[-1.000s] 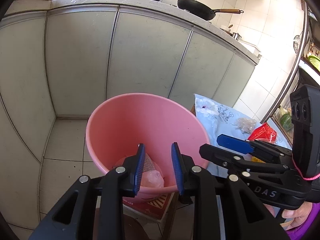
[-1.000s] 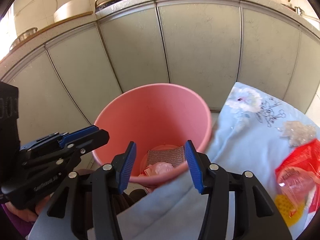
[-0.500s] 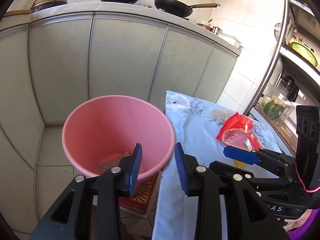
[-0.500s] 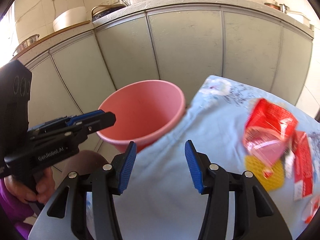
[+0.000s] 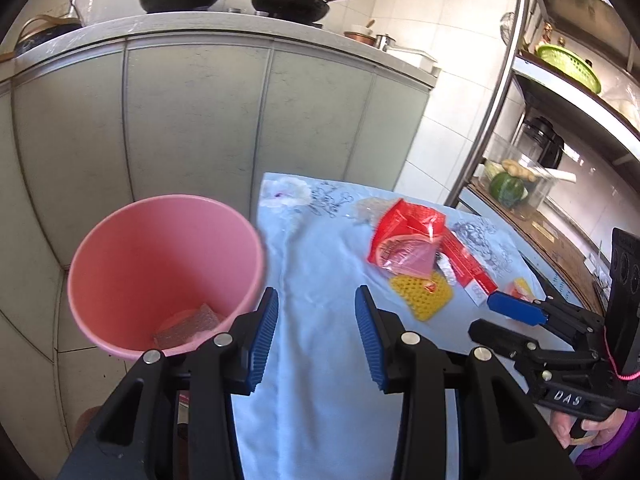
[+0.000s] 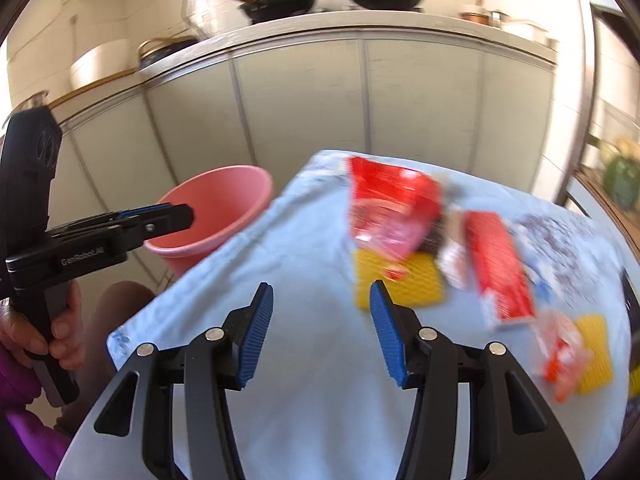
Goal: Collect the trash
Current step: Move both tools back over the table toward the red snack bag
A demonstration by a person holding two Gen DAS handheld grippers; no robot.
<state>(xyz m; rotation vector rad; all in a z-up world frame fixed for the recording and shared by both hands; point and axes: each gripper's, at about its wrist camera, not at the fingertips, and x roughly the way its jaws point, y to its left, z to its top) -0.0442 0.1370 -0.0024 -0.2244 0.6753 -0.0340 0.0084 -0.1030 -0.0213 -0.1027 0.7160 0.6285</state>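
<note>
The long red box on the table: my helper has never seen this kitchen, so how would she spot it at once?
Find the table with the pale blue cloth beside the pink bucket. In the litter there, the long red box lies right of the crumpled red bag. It alone is flat, narrow and straight-edged.

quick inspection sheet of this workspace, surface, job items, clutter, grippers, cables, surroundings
surface: table under a light blue floral cloth, wrinkled.
job's things: pink bucket beside the table's left edge, bubble wrap already in it; red wrapper, red box, yellow mesh pad and a small packet lie on the cloth.
clutter: nothing seen beyond the trash.
grippers: left gripper jaws opening, nothing between them; right gripper open, empty, over the cloth.
cables: pink cord on the right gripper.
surroundings: grey cabinets, pans on the counter, shelf rack at right.
</note>
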